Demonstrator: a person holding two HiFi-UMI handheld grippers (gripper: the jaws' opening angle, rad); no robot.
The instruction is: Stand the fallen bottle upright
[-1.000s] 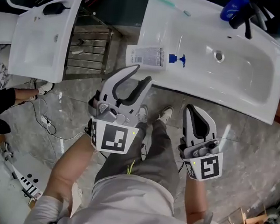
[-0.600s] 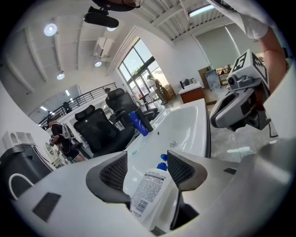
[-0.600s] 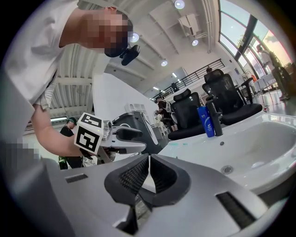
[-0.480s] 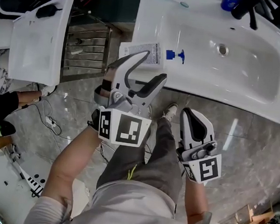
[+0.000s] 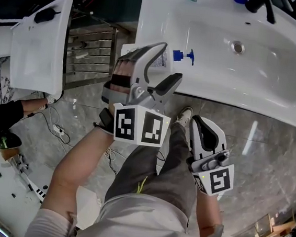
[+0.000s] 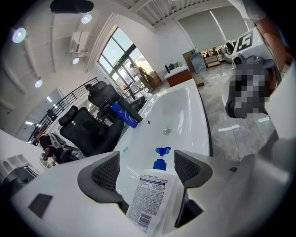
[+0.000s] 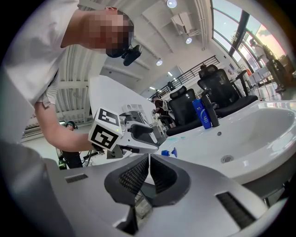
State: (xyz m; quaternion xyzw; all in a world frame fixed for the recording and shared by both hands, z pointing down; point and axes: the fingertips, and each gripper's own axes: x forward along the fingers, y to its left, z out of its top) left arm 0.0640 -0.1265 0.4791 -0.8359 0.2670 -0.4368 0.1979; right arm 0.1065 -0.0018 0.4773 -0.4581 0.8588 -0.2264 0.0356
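Head view, bottle: the bottle (image 5: 183,55) lies flat on the sink's (image 5: 276,97) left rim, long axis across the rim, blue pump towards the basin.
Head view, left claw: my left claw (image 5: 168,64) sits right over the bottle's body; most of the body is hidden under it.
Head view, right claw: my right claw (image 5: 202,125) hangs low by my leg, well apart from the bottle, so the left is the nearer one.
Left gripper view, jaws: they have just been opening and stand wide, one on each side of the bottle (image 6: 150,196).
Left gripper view, axis: the bottle runs straight away from my left claw (image 6: 148,170), base nearest me, pump far.
Left gripper view, contact: the pads look clear of the sides, though the near edge is hard to judge.
Right gripper view, jaws: my right claw (image 7: 149,173) is closed, pads together on nothing.
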